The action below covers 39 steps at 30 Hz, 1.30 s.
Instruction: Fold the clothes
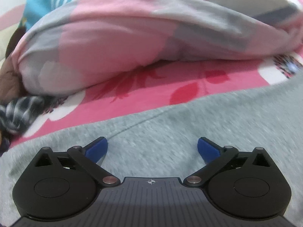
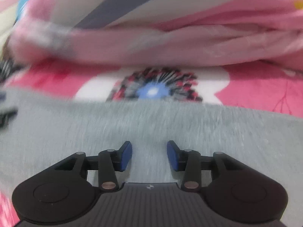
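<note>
A grey knit garment (image 1: 170, 124) lies flat on a pink flowered bedsheet (image 1: 144, 87), filling the lower half of both views. My left gripper (image 1: 152, 147) hovers over it with its blue pads (image 1: 96, 148) spread wide and nothing between them. A stitched seam (image 1: 132, 126) runs across the cloth just ahead of it. In the right wrist view the same grey garment (image 2: 151, 124) is blurred. My right gripper (image 2: 149, 155) stands part open above it, its blue pads (image 2: 126, 156) apart and only the cloth below showing between them.
A rolled pink and grey quilt (image 1: 123, 43) lies across the bed just beyond the garment, seen too as a pink bundle (image 2: 151, 45). A dark striped cloth (image 1: 17, 113) sits at the far left. A blue and white item (image 1: 49, 1) lies behind the quilt.
</note>
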Each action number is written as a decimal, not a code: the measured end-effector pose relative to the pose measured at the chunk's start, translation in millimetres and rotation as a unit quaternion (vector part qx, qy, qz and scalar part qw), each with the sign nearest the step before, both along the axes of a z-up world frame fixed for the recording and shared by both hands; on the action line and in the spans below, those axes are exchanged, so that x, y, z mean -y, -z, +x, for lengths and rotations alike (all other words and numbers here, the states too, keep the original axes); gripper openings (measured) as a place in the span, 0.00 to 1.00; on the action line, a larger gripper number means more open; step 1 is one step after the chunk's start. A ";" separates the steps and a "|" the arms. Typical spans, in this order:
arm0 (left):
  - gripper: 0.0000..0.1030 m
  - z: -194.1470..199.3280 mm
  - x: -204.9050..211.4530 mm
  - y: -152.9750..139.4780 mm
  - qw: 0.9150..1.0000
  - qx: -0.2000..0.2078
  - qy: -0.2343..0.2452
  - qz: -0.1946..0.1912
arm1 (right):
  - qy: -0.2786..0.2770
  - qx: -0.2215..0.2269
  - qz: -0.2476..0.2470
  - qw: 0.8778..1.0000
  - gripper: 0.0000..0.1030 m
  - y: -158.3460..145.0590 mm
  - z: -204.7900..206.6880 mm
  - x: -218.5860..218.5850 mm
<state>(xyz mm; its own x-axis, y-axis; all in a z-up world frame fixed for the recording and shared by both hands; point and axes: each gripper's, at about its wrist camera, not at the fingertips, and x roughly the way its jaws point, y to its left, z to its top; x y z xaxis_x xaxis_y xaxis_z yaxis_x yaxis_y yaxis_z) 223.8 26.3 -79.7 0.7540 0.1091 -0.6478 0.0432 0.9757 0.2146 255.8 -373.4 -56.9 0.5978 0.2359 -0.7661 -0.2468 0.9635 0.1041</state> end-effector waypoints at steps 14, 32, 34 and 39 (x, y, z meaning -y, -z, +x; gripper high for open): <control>0.96 -21.3 -28.2 -13.6 0.998 -0.007 -0.025 0.051 | 0.132 0.023 -0.007 0.991 0.43 -21.5 -14.7 76.1; 1.00 -136.0 -18.9 -104.2 0.995 0.014 -0.075 -0.069 | 0.116 0.070 0.204 0.969 0.57 -47.5 -127.4 62.0; 1.00 -151.6 -13.5 -106.6 0.993 0.013 -0.082 -0.088 | 0.076 0.074 0.219 0.970 0.58 -53.4 -155.1 40.3; 1.00 -173.2 -10.7 -101.6 0.987 0.011 -0.114 -0.116 | 0.017 0.093 0.170 0.981 0.68 -61.3 -191.4 -15.9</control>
